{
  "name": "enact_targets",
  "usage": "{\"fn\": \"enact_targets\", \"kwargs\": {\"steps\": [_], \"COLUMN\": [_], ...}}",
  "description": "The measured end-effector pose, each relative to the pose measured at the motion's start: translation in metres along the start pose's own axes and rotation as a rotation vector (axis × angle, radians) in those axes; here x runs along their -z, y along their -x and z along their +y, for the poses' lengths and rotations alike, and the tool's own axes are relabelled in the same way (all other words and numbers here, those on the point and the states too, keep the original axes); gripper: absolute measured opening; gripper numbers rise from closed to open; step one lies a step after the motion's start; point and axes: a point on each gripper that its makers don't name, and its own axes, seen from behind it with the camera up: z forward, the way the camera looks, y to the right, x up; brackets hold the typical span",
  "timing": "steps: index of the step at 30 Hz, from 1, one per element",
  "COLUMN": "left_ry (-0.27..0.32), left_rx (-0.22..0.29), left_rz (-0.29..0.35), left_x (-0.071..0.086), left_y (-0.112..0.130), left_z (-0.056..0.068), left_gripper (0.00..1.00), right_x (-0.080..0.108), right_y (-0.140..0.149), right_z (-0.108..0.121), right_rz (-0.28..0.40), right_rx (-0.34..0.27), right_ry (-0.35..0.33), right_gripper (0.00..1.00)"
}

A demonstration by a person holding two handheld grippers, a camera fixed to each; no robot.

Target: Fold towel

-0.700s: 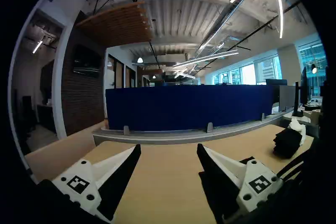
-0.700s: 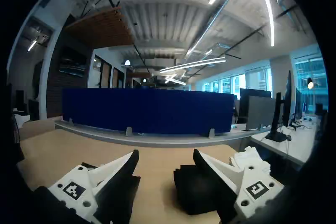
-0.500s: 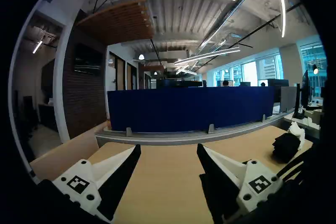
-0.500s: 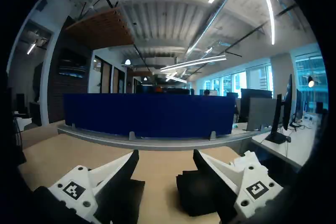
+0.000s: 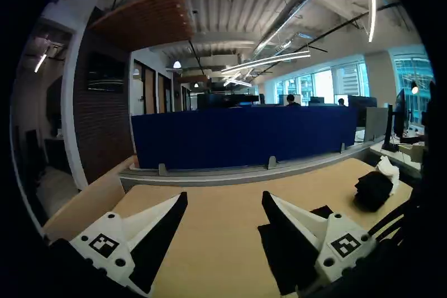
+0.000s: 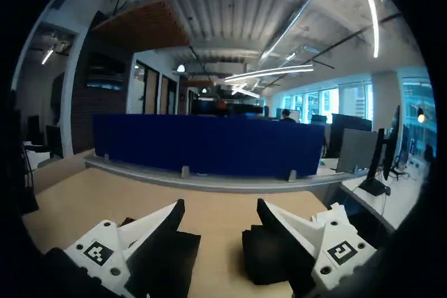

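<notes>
Left claw (image 5: 223, 198) and right claw (image 6: 219, 204) both released, holding nothing. Black towel (image 6: 177, 249) lies flat on the surface (image 6: 220, 226), lower centre of the right gripper view, near a folded black stack (image 6: 261, 247). Risk: right claw snags the stack instead, since both are dark and close together.

The left gripper (image 5: 223, 195) reaches across the lower part of its frame, jaws spread wide apart and level. The right gripper (image 6: 219, 203) sits likewise at lower centre, jaws equally parted.
</notes>
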Motion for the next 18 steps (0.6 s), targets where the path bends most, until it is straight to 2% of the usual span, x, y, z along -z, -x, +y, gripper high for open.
{"fn": "enact_targets", "kwargs": {"steps": [6,11,18], "left_ry": [0.116,0.215,0.310], "left_rx": [-0.076,-0.117,-0.141], "left_rz": [-0.105,-0.191,-0.267], "left_x": [0.000,0.004,0.010], "left_y": [0.022,0.044,0.068], "left_z": [0.028,0.052,0.075], "left_gripper": [0.99,0.99,0.99], "right_x": [-0.004,-0.001,0.006], "right_y": [0.030,0.059,0.089], "right_z": [-0.025,-0.046,-0.065], "right_rz": [-0.147,-0.259,-0.347], "right_rx": [0.044,0.081,0.183], "right_ry": [-0.128,-0.232,-0.316], "right_gripper": [1.00,1.00,1.00]}}
